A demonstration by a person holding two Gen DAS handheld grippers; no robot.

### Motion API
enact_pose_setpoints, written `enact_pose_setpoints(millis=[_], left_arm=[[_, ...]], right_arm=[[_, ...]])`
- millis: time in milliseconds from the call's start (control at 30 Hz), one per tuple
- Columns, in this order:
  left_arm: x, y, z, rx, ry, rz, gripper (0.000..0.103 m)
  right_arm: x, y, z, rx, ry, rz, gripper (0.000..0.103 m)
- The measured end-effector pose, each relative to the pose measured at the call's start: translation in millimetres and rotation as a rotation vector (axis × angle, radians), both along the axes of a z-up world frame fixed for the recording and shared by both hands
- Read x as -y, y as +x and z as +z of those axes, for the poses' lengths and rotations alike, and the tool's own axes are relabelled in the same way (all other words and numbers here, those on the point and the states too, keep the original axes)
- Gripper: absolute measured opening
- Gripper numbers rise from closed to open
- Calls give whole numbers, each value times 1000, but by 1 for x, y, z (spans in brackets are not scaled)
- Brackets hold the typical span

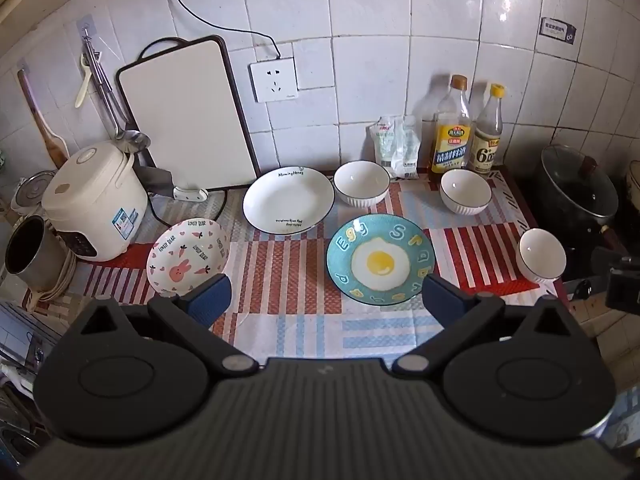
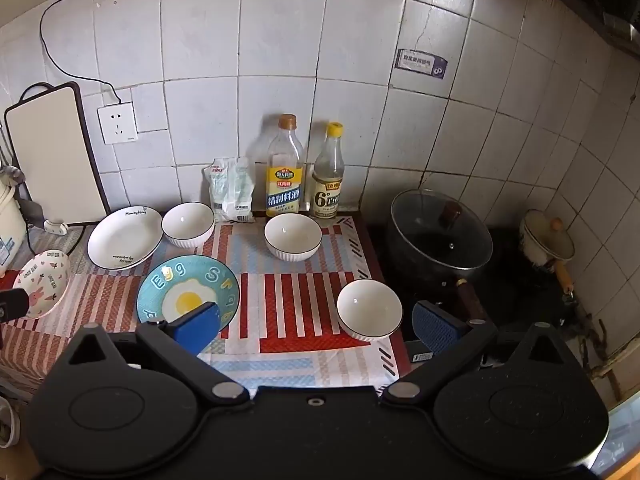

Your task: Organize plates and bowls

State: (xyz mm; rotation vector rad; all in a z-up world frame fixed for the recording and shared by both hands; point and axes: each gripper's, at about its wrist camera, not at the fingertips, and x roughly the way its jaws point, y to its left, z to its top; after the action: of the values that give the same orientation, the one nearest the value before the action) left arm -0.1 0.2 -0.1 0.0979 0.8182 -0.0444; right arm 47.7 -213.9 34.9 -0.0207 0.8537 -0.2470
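Glossy round plates (image 1: 288,204) and ribbed white bowls (image 2: 293,236) lie on the woven bench (image 1: 280,280); both grippers (image 1: 324,300) (image 2: 316,326) tilt down, jaws wide apart, empty.

Words on the crockery and one bottle

Teal plate (image 1: 380,260), frame centre, spells "Egg"; white plate (image 1: 288,202) behind it reads "Morning Honey"; pink bunny bowl (image 1: 188,256), lower left, "LOVELY BEAR"; yellow-capped bottle (image 1: 486,136), upper right, "6°".

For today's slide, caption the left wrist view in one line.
Open left gripper above a striped cloth holding three plates and three white bowls.
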Motion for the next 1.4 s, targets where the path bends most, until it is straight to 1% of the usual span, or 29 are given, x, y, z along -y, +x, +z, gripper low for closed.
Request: enact_pose_setpoints(millis=[133, 167, 233, 267, 433, 533, 800, 900, 1033, 1233, 1400], left_arm=[[0, 0, 2, 1, -4, 13, 103], [-1, 1, 2, -7, -8, 8, 103], [-2, 4, 1, -27, -7, -2, 103], [-2, 4, 1, -27, -9, -1, 103], [2, 5, -10, -33, -21, -6, 101], [2, 6, -15, -33, -11, -5, 101], [2, 7, -10, -38, -15, -7, 102], [2, 6, -11, -37, -29, -17, 102], [0, 6, -12, -26, -24, -2, 103], [-5, 6, -17, 6, 15, 57, 103], [-13, 8, -21, -14, 25, 83, 103]], right_arm=[[1, 2, 1, 4, -18, -7, 103], [5, 1, -3, 3, 2, -15, 103], [12, -5, -6, 21, 10, -22, 103], [6, 1, -3, -2, -1, -31, 103], [9, 1, -6, -13, 7, -38, 103], [8, 2, -6, -19, 9, -42, 103], [9, 3, -6, -28, 5, -42, 103], [8, 6, -7, -31, 8, -40, 103], [5, 5, -10, -31, 9, -31, 103], [6, 9, -12, -49, -1, -28, 103], [8, 9, -12, -56, -1, -28, 103]])
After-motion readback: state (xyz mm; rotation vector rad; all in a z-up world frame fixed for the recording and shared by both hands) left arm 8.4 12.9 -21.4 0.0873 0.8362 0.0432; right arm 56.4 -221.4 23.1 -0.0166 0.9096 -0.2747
